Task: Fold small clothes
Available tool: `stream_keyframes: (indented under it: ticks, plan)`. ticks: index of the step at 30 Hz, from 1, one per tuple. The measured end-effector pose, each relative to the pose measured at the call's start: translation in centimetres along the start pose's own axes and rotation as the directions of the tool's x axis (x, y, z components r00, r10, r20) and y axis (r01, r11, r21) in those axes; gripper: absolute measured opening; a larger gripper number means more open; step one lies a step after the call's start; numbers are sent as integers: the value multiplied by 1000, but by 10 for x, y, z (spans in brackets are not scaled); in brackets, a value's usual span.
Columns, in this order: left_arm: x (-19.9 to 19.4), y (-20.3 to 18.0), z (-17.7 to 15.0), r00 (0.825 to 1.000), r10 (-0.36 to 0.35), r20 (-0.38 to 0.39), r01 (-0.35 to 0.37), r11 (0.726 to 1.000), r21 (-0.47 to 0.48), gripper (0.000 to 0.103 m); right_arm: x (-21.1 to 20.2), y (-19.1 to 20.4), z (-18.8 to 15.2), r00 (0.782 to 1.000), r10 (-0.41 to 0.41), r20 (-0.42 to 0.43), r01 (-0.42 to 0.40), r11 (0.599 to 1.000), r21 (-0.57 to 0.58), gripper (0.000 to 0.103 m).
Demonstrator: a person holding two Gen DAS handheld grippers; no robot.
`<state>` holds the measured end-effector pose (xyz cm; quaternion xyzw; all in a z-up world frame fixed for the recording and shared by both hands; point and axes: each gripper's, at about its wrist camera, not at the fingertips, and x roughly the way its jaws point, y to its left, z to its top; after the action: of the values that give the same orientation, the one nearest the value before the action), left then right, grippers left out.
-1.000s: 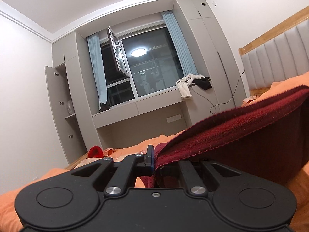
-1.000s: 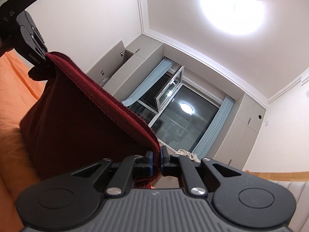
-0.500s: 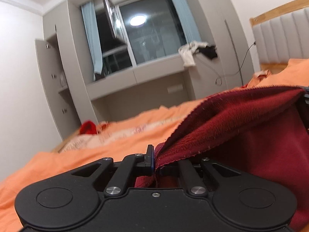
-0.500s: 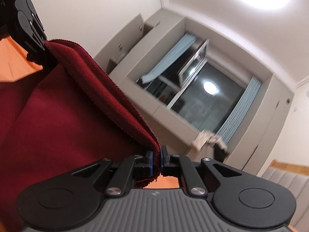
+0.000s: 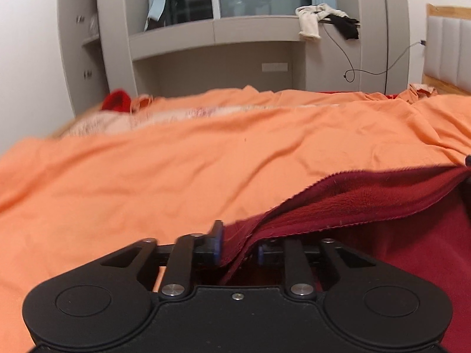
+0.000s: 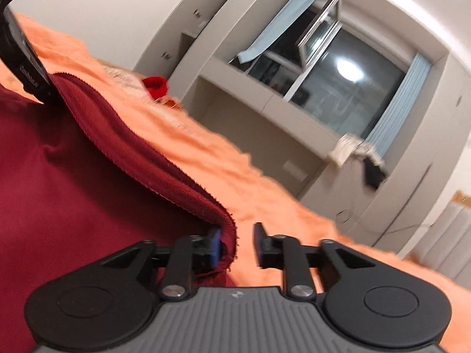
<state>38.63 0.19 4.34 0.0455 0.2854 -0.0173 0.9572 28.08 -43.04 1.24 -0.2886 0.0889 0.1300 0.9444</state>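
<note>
left gripper (image 5: 237, 245): jaws opening, blue pads apart. the hem of the dark red garment (image 5: 368, 194) runs through the gap and drapes over the right-hand pad; no pinch visible. from there the cloth stretches right, spread low over the orange bedsheet (image 5: 176, 176).

right gripper (image 6: 237, 242): jaws opening, pads clearly apart. the garment's fleecy edge (image 6: 141, 158) hangs against the left pad; the right pad stands free with orange sheet showing in the gap. the edge runs taut-ish up and left to the other gripper's black body (image 6: 23, 67), top left of the right wrist view.

garment lies mostly on the bed, bulk of it at lower left in the right wrist view.

background: small bright red item (image 5: 116, 101) at the far edge of the bed, white and black clothes (image 5: 321, 20) draped on the grey window ledge, padded headboard (image 5: 447, 50) at right. right wrist view is motion-blurred.
</note>
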Motion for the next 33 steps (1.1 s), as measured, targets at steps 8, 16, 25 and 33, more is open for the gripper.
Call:
stream_keyframes:
  ticks: [8, 16, 25, 33]
  plan:
    - [0, 28, -4, 997, -76, -10, 74, 989, -131, 96, -6, -32, -2, 996, 67, -58, -61, 994, 90, 83]
    - [2, 30, -4, 999, -2, -54, -6, 990, -139, 102, -25, -75, -16, 995, -43, -94, 57, 987, 151, 102]
    - [7, 30, -12, 996, 24, -89, -35, 991, -132, 102, -50, -127, -45, 962, 271, 33, -255, 846, 468, 102]
    - [15, 31, -20, 992, 34, -124, -52, 988, -149, 102, -26, -98, -37, 948, 316, -45, -272, 873, 405, 56]
